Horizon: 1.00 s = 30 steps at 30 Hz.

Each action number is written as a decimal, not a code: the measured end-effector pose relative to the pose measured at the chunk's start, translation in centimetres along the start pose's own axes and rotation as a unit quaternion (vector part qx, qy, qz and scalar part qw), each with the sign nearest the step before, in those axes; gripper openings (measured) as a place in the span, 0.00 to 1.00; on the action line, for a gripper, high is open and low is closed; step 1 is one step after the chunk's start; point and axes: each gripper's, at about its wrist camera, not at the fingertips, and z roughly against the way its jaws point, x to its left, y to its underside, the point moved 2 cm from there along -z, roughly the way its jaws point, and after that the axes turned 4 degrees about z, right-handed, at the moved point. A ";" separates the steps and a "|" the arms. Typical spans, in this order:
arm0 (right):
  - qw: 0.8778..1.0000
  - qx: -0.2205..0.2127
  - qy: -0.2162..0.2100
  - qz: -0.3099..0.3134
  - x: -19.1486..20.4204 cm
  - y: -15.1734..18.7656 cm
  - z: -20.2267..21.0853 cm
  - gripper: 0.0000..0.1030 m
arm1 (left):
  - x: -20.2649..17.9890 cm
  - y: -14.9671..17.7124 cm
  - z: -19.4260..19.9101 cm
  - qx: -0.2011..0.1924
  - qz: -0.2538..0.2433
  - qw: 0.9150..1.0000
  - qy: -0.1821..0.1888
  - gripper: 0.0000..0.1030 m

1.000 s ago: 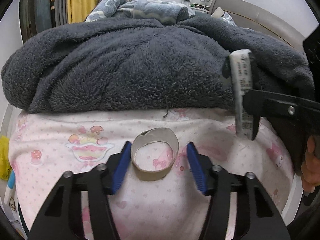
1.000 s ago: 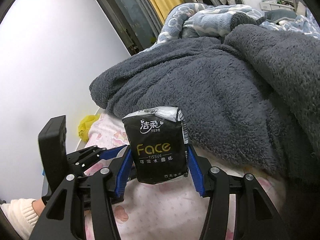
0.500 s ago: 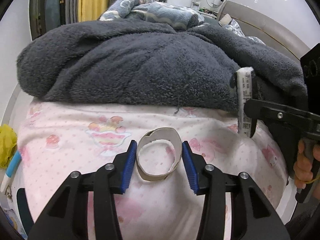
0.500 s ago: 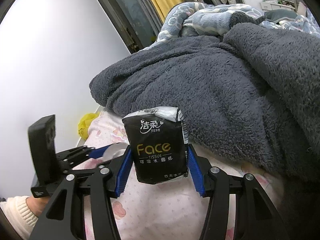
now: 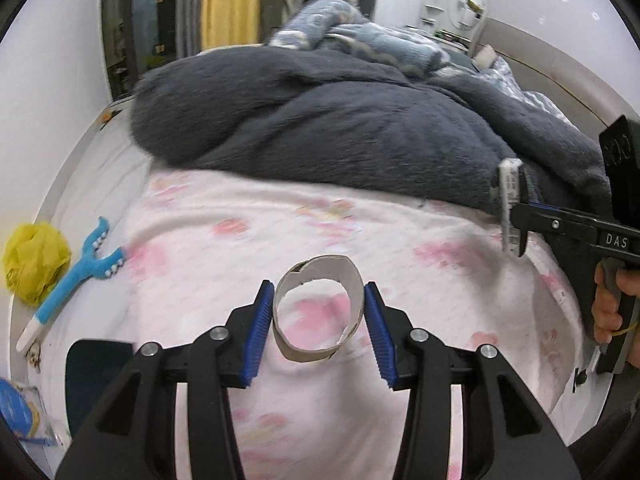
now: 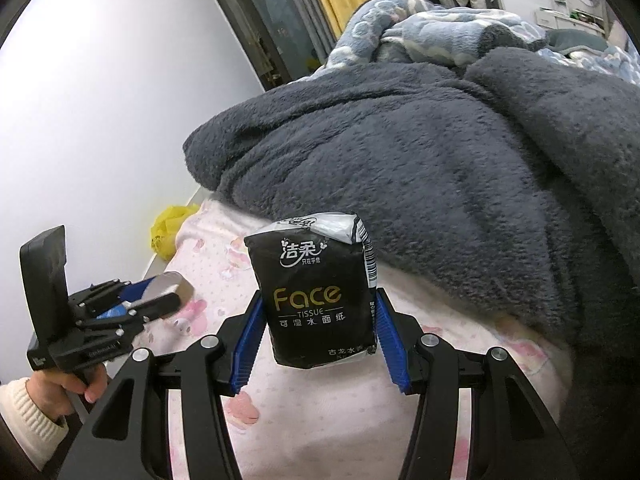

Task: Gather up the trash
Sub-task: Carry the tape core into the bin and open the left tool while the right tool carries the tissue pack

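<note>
In the left wrist view, the left gripper point(image 5: 319, 312) sits at the lower centre of the frame, clenched on a short grey cardboard tube ring point(image 5: 320, 312); both blue pads point(image 5: 256, 332) press the ring's sides, and its open end faces the camera. The ring is held just above a white bed sheet with pink cartoon prints point(image 5: 400, 240). Beyond the sheet, across the middle of the frame, lies a heaped dark grey fleece blanket point(image 5: 340, 128), with a blue-and-white patterned blanket point(image 5: 360, 40) behind it at the top. At the left edge, on the pale bed border, lie a crumpled yellow plastic bag point(image 5: 34, 260) and, just beside it, a light blue Y-shaped plastic tool with a white handle end point(image 5: 76, 276). At the right edge a hand point(image 5: 612, 304) holds the right gripper's handle.

In the right wrist view, the right gripper point(image 6: 318, 320) at the lower centre grasps a black plastic tissue packet printed "Face" in gold point(image 6: 316, 292), upright between its blue pads, above the same pink-printed sheet. At the lower left of that frame, a hand in a cream knitted sleeve point(image 6: 28, 416) carries the left gripper, seen side-on with the ring in its tips.
</note>
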 end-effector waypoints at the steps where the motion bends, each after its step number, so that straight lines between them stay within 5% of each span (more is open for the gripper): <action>1: 1.000 0.004 -0.002 0.005 0.5 0.0 -0.2 0.53 | 1.1 0.2 0.5 -0.002 0.008 1.000 -0.005 0.47; 15: 0.996 0.022 -0.027 0.078 8.6 -2.3 -3.1 0.53 | 11.4 1.9 3.4 -0.009 0.079 0.995 -0.067 0.47; 30: 0.992 0.030 -0.053 0.114 15.4 -4.3 -6.9 0.53 | 18.5 5.0 2.1 0.053 0.122 0.985 -0.107 0.47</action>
